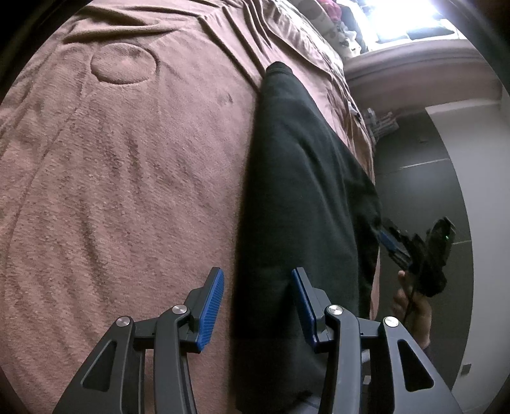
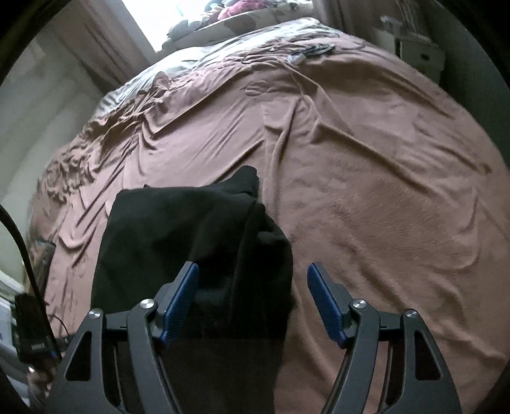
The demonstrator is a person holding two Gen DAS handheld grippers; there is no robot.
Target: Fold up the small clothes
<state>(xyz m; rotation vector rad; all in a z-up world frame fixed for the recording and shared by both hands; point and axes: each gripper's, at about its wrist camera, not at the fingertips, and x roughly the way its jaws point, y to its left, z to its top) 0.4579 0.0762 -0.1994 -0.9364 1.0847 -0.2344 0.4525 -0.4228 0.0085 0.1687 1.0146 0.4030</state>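
A dark, near-black garment (image 1: pixel 302 191) lies stretched along the edge of a bed with a brown blanket (image 1: pixel 127 159). My left gripper (image 1: pixel 258 280) is open, its blue pads on either side of the garment's near end. My right gripper (image 2: pixel 253 280) is open too, with the garment's (image 2: pixel 178 232) bunched end between and left of its fingers. The right gripper also shows in the left wrist view (image 1: pixel 393 242), at the garment's right edge, held in a hand.
The brown blanket (image 2: pixel 366 191) is wrinkled and covers the whole bed. Pillows and bundled clothes (image 2: pixel 236 9) lie at the far end by a bright window. A dark floor (image 1: pixel 414 178) and a white wall lie beside the bed.
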